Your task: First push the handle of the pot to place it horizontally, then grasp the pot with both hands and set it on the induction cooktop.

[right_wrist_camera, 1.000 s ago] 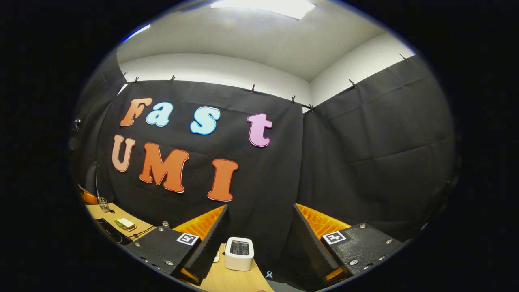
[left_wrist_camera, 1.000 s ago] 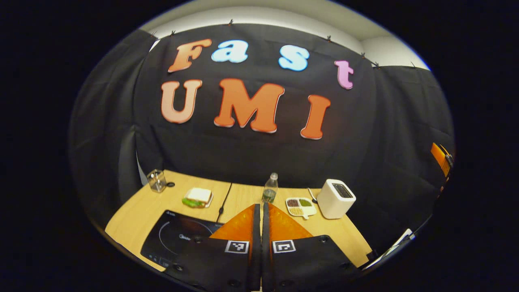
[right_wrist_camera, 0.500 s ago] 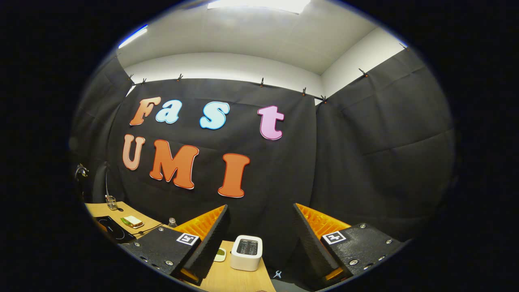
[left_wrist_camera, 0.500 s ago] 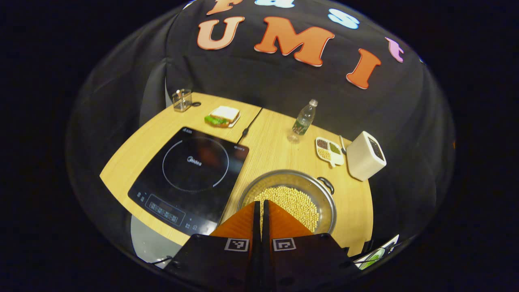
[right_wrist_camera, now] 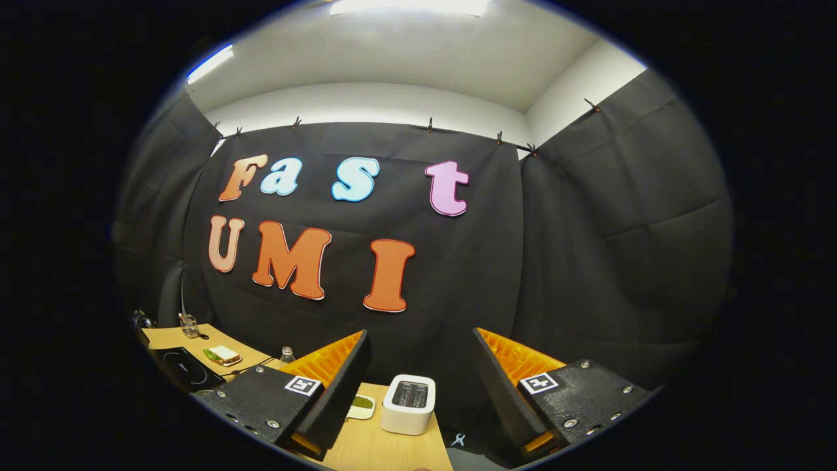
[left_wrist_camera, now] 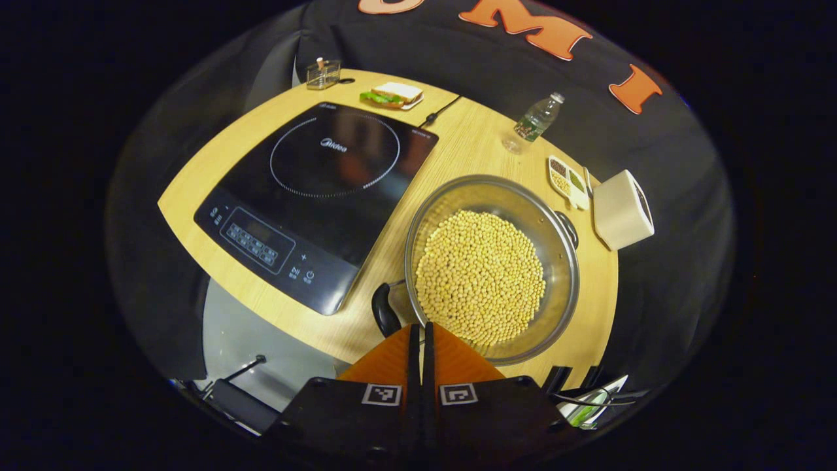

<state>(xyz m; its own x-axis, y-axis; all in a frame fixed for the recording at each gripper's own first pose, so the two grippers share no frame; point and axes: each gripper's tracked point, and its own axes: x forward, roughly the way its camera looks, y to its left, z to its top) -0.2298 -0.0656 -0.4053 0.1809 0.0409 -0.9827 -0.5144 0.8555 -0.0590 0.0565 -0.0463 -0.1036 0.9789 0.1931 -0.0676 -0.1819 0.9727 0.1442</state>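
Observation:
A steel pot (left_wrist_camera: 562, 288) full of pale beans sits on the wooden table, right of the black induction cooktop (left_wrist_camera: 314, 196). One black pot handle (left_wrist_camera: 383, 313) points toward the table's near edge, the other (left_wrist_camera: 567, 226) toward the far right. My left gripper (left_wrist_camera: 422, 333) is shut with nothing in it, hovering above the near handle and the pot's near rim. My right gripper (right_wrist_camera: 418, 366) is open and held level, facing the booth wall, with the cooktop (right_wrist_camera: 180, 366) far off at the left.
A white toaster (left_wrist_camera: 621, 209) (right_wrist_camera: 409, 395), a small divided dish of grains (left_wrist_camera: 567, 182), a water bottle (left_wrist_camera: 536, 119), a sandwich on a plate (left_wrist_camera: 392, 95) and a clear container (left_wrist_camera: 323, 73) stand along the table's far side. A cable (left_wrist_camera: 439, 112) runs from the cooktop.
The left gripper view has tilted down steeply from the wall to the table, bringing the whole pot and cooktop into sight. The right gripper has shifted only slightly and stays open.

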